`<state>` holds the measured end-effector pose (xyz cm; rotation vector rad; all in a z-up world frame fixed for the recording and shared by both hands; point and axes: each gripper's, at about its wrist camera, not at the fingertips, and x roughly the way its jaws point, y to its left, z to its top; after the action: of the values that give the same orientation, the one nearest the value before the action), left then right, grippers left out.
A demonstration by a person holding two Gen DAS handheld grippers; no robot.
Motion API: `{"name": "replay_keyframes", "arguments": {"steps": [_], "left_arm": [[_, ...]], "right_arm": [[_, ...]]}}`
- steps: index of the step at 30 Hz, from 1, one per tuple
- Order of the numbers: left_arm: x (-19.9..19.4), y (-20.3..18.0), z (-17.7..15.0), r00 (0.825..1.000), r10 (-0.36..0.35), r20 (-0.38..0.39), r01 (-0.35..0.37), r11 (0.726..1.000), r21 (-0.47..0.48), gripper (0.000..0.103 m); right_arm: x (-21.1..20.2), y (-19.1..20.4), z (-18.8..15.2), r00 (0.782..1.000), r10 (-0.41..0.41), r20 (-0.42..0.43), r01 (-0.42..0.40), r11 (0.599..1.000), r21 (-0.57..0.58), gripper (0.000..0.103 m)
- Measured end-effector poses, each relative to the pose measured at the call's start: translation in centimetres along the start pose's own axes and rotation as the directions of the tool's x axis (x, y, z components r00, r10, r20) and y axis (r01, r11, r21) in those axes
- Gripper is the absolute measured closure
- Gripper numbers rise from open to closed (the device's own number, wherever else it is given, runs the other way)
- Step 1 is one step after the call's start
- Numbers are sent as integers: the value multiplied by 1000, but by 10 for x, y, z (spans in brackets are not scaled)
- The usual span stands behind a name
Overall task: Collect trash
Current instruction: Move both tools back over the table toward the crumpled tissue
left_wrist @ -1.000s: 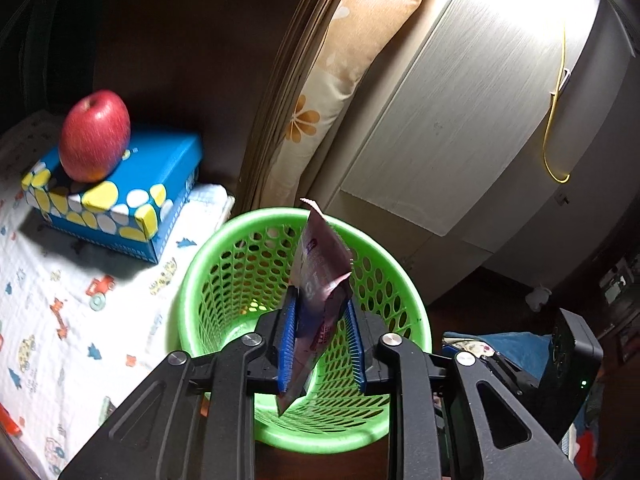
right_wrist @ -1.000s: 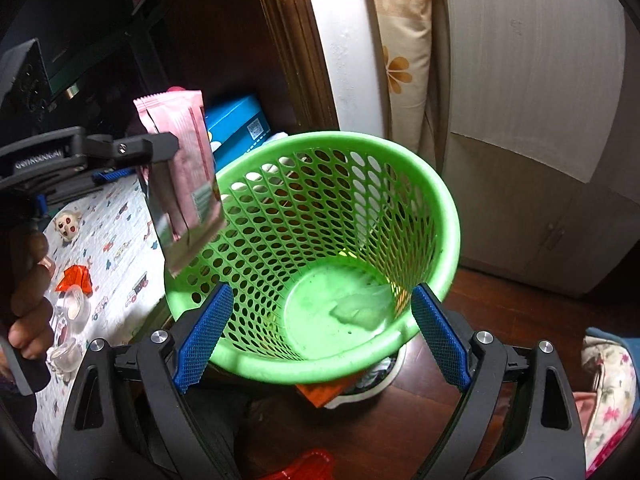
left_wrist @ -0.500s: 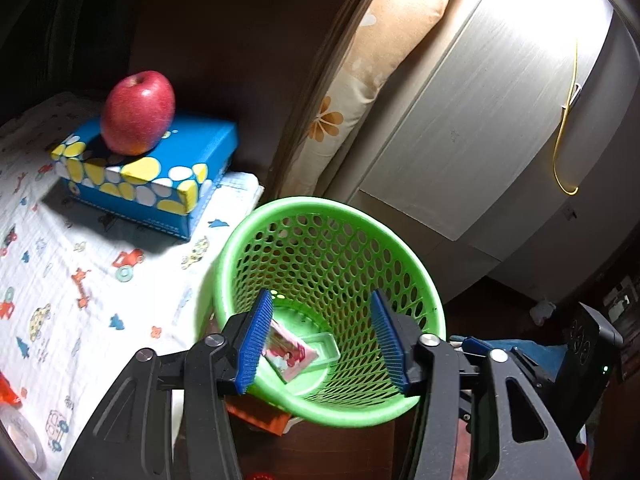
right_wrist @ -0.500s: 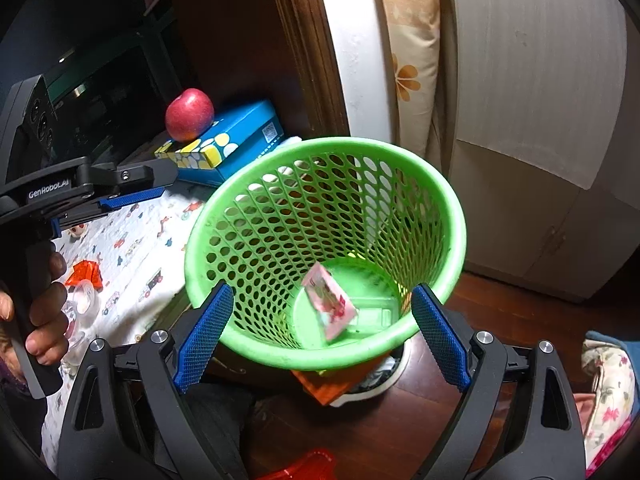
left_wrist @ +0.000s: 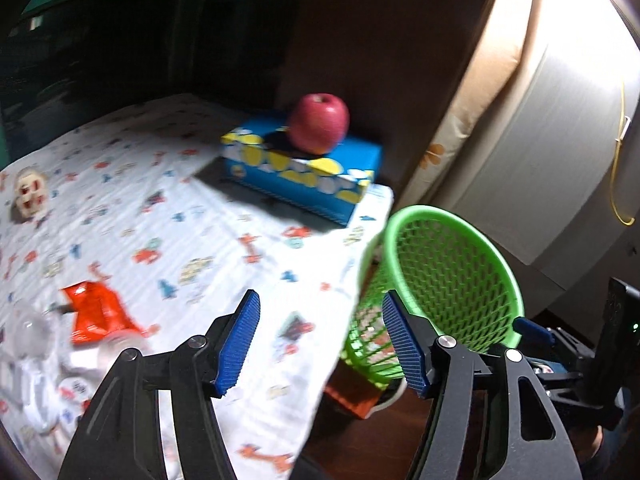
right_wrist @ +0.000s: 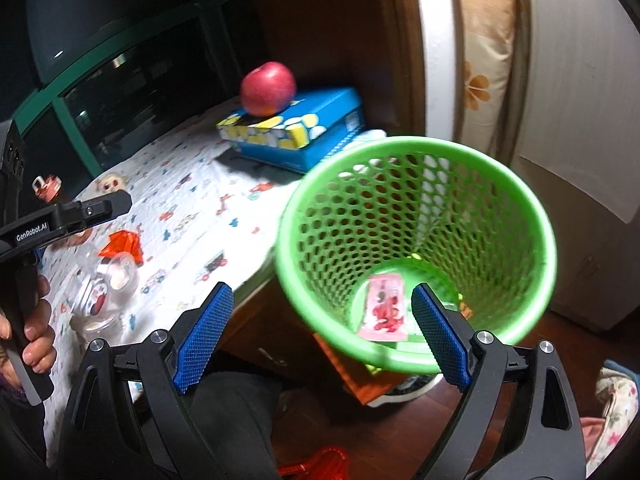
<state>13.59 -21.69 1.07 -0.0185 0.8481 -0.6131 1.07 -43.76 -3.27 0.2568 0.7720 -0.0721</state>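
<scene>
The green mesh basket stands on the floor just beside the edge of the worktop, which is covered by a white cloth printed with small figures. A pink wrapper lies flat on the basket's bottom, with a clear scrap partly hidden beside it.

Left gripper: its blue-padded fingers are apart and opening, with nothing between them. It hangs over the near edge of the worktop, left of the basket. In the right wrist view a hand grips its handle.

Right gripper: fingers spread wide, nothing between them. It hangs in front of the basket; the right pad overlaps the near rim in the picture, contact not determinable.

On the worktop: a crumpled red wrapper lies toward the left, with clear plastic cups just beside it; the cups are blurred and their contents cannot be read. A blue tissue box with yellow and white spots sits at the far side, a red apple resting on top. A small pale figurine sits at the far left.
</scene>
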Motion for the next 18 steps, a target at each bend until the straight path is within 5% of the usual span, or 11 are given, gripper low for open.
{"name": "replay_keyframes", "arguments": {"steps": [9,18], "left_arm": [[-53,87,-34,991,130,26,-125,980,-155,41],[-84,131,-90,987,161,-25,-163,968,-190,41]], "right_arm": [[18,75,-3,991,123,-49,-128,984,-120,12],[31,127,-14,975,200,-99,-216,956,-199,12]]}}
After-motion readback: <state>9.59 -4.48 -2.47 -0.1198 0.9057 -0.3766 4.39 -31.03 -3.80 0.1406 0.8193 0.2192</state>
